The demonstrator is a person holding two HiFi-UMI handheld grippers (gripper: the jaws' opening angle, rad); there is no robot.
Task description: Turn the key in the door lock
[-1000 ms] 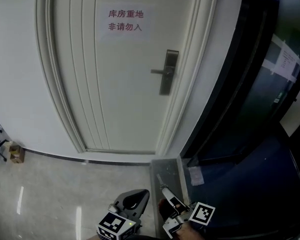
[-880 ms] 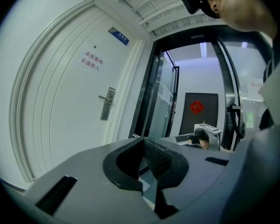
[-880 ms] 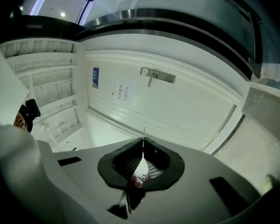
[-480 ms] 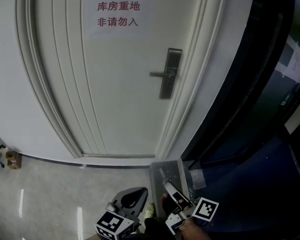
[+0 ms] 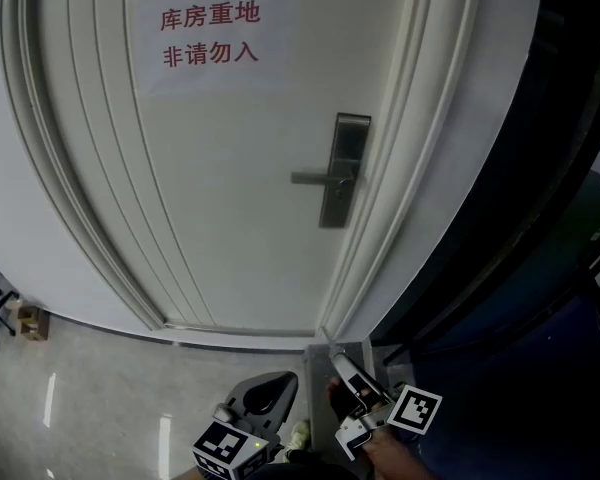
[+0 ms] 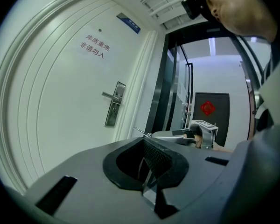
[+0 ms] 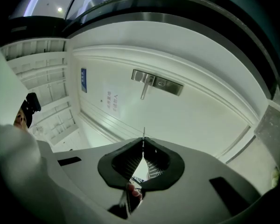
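Note:
A white door carries a silver lock plate [image 5: 342,171] with a lever handle [image 5: 315,178] pointing left; the lock plate [image 7: 157,82] also shows in the right gripper view, well ahead of the jaws. My right gripper [image 5: 344,368] is low, below the lock, shut on a thin metal key [image 7: 143,132] whose tip pokes out past the jaws. The key [image 6: 140,131] points toward the door. My left gripper [image 5: 276,388] hangs beside it to the left, jaws closed with nothing between them.
A paper sign [image 5: 210,36] with red characters is stuck on the door above the handle. A dark glass partition [image 5: 570,218] runs along the right. A small cardboard box [image 5: 30,321] sits on the floor at far left.
The head view has moved closer to the door, so the lock plate and sign look larger. Both grippers have shifted slightly toward the door; the key stays held.

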